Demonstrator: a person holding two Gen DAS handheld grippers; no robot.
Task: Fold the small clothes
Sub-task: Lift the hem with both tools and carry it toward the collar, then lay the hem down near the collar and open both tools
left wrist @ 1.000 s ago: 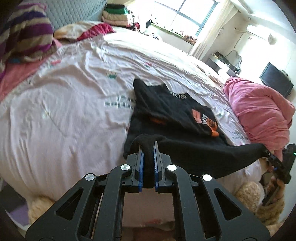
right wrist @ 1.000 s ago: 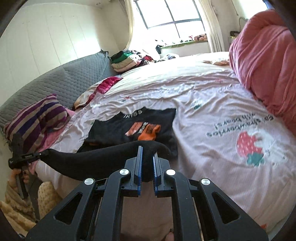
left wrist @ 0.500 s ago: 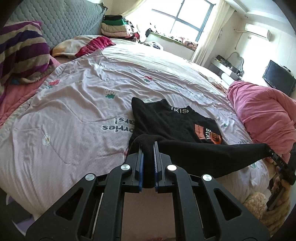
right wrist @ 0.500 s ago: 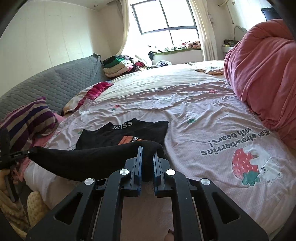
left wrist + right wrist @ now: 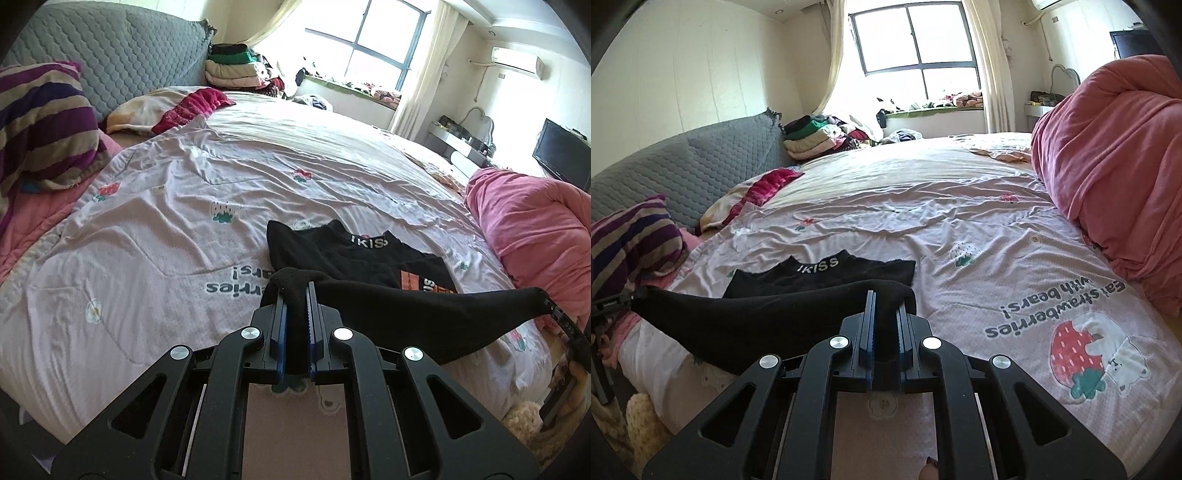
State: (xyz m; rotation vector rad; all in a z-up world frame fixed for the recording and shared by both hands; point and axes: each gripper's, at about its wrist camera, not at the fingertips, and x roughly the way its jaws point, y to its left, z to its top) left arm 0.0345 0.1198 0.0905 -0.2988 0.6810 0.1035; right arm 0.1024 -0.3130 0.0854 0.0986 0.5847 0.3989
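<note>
L gripper (image 5: 295, 295) & R gripper (image 5: 886, 299) jaws both clamped on black shirt (image 5: 369, 258) hem.

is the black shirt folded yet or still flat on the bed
Mid-fold: the black shirt has its collar end flat on the bed, while its near edge is lifted, pinched between the left claw and right claw.

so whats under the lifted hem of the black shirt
Under the lifted hem of the black shirt, pink bedspread shows; the shirt's lower front and most of its orange print are covered.
</note>
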